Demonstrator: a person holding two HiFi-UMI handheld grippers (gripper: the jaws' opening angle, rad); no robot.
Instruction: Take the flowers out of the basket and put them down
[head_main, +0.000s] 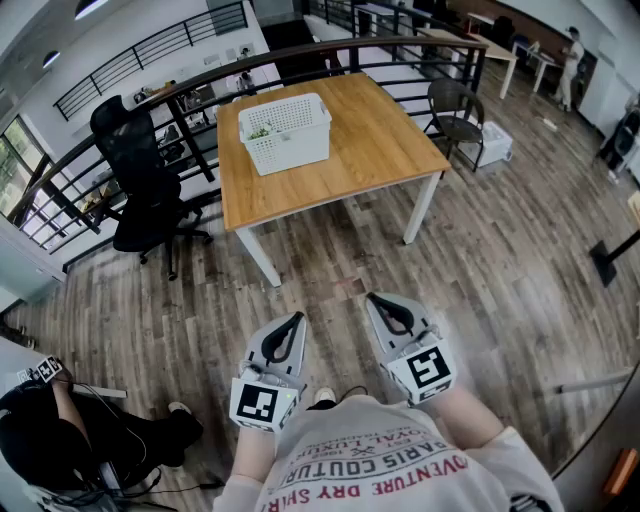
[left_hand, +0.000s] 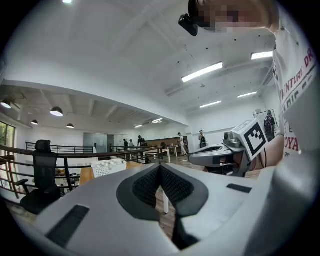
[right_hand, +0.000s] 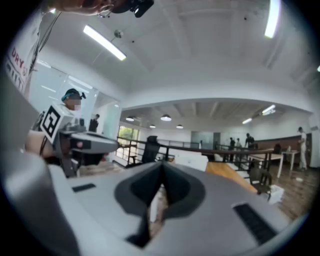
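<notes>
A white slotted basket (head_main: 286, 130) stands on the far left part of a wooden table (head_main: 370, 140), with green stems (head_main: 262, 130) showing inside it. Both grippers are held close to the person's body, well short of the table. My left gripper (head_main: 296, 320) is shut and empty, its jaws meeting at the tips. My right gripper (head_main: 374, 300) is also shut with nothing between its jaws. From the left gripper view the basket (left_hand: 108, 167) is small and far off, with the right gripper (left_hand: 220, 152) alongside. The right gripper view also holds the basket (right_hand: 191, 161).
A black office chair (head_main: 140, 175) stands left of the table and a dark chair (head_main: 455, 110) at its far right corner. A black railing (head_main: 300, 55) runs behind the table. Wood floor (head_main: 330, 270) lies between me and the table. A seated person (head_main: 60, 440) is at lower left.
</notes>
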